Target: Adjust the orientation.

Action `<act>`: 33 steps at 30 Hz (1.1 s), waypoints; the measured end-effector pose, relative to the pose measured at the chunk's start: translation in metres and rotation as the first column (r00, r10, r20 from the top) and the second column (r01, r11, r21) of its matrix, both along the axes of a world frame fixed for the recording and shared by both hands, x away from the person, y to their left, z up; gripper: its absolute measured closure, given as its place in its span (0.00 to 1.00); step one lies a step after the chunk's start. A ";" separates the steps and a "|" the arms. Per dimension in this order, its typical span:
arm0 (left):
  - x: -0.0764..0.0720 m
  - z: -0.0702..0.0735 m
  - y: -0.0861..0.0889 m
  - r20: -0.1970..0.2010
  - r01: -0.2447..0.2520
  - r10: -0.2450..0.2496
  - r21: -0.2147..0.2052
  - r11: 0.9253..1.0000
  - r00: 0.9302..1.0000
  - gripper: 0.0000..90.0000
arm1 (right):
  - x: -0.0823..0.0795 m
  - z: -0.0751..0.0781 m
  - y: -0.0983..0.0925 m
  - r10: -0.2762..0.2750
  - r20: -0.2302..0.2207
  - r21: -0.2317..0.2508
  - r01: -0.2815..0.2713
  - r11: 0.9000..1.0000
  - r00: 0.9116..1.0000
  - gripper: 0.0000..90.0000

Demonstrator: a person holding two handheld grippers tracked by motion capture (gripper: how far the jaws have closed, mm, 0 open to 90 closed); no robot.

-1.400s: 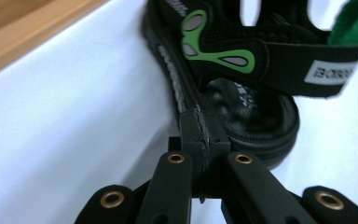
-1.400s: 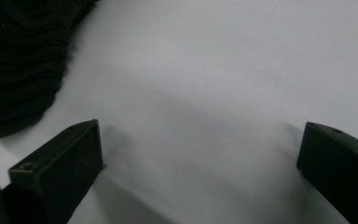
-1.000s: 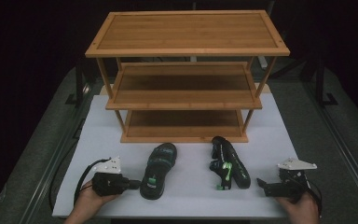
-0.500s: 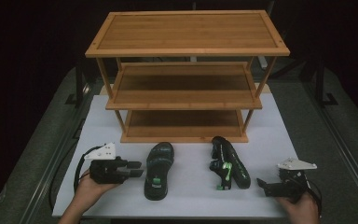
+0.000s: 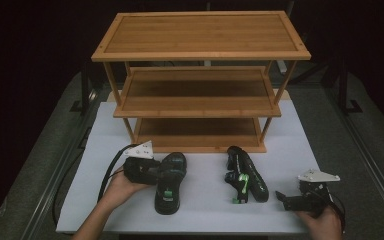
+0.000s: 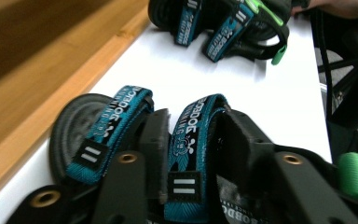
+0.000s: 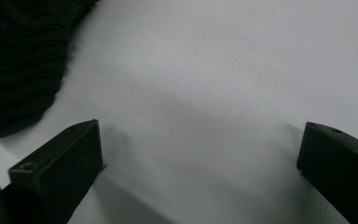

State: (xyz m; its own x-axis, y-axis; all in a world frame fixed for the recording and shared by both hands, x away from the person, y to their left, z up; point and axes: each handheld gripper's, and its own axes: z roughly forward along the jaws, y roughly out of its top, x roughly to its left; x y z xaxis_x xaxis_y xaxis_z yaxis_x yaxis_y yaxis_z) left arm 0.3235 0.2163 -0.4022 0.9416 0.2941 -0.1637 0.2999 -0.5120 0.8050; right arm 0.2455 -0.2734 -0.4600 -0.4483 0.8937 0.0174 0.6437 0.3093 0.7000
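The left gripper (image 5: 156, 172) is at the near left sandal (image 5: 170, 182), which lies on the white table top (image 5: 205, 200) just in front of the wooden rack (image 5: 200, 80). In the left gripper view its two black jaws stand on either side of one teal strap (image 6: 186, 140); the pads look to press on it, after the jaws have just been opening and closing a little. A second teal strap (image 6: 107, 126) of the same sandal sits just outside the left jaw. Both straps carry woven white lettering — partly hidden, it reads something like "BODOG" with "running" above, plus a small black tab with two white bars.

The other sandal (image 5: 245, 175) lies well apart to the right, on its side, with bright green clips; the left gripper view shows the same teal lettered straps on it (image 6: 223, 23).

The right gripper (image 5: 283, 199) rests near the table's front right corner, beside that second sandal. Its own view shows the jaws wide apart over bare white surface, and a black ribbed sole (image 7: 18, 60) at the upper left.

The rack's bottom shelf edge (image 6: 51, 93) runs close beside the held sandal — only the high view shows all three shelves.
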 end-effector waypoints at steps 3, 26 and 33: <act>-0.001 0.004 -0.001 0.027 0.000 -0.001 0.012 1.000 1.000 0.77 | 0.000 0.000 0.000 0.000 -0.001 0.000 0.000 1.000 1.000 0.00; 0.019 0.007 -0.029 0.030 0.038 -0.037 -0.032 0.999 0.999 0.68 | 0.000 0.000 0.000 0.000 0.000 0.000 0.000 1.000 1.000 0.00; 0.013 0.010 -0.010 0.023 -0.033 0.033 0.009 0.999 0.999 0.43 | 0.000 0.000 0.000 0.000 0.000 0.000 0.000 1.000 1.000 0.00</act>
State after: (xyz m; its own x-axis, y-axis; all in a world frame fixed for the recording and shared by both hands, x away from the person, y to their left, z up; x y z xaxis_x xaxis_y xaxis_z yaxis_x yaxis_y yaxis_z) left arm 0.3368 0.2067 -0.3918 0.9347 0.3269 -0.1395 0.2987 -0.5098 0.8068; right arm 0.2455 -0.2735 -0.4600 -0.4483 0.8937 0.0175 0.6439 0.3093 0.6999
